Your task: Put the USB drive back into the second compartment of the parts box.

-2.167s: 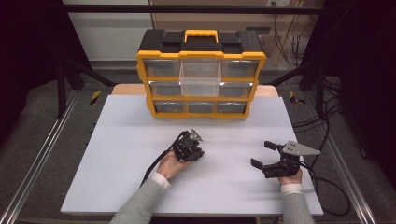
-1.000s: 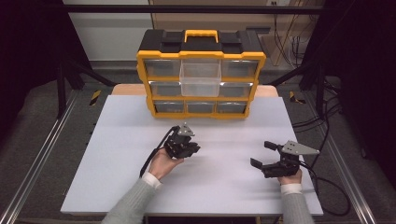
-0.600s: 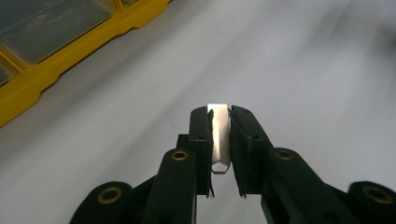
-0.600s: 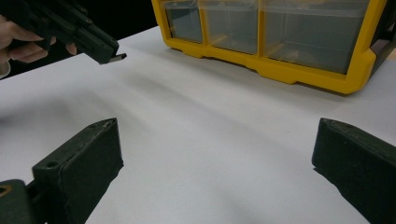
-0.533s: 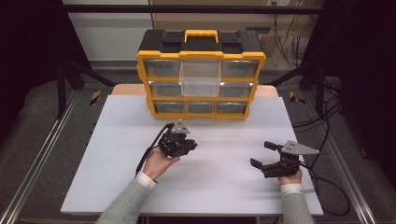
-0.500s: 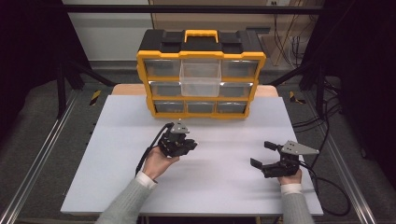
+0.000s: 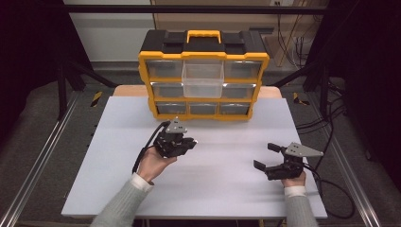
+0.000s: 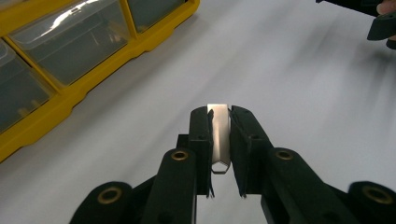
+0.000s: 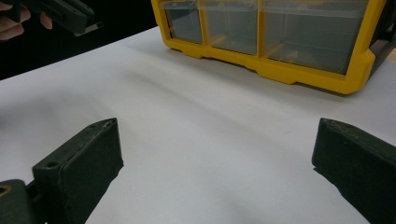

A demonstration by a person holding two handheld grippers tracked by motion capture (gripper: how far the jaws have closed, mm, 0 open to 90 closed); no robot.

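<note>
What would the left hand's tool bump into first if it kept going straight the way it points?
Probably the bare white table. The left tool, shut on a small metal strip, points past the yellow drawer cabinet, which lies off to one side; depth is hard to judge.

Hidden or unclear, as I see it:
- Metal strip (image 8: 219, 135): sides covered by my left gripper's (image 8: 219, 119) pads; full shape unreadable.
- Organizer (image 7: 203, 75): drawer contents too hazy to identify; cut off at frame edges in both gripper views.
- Right gripper (image 9: 215, 154): beside the organizer, both jaws cropped at the bottom edge.
</note>
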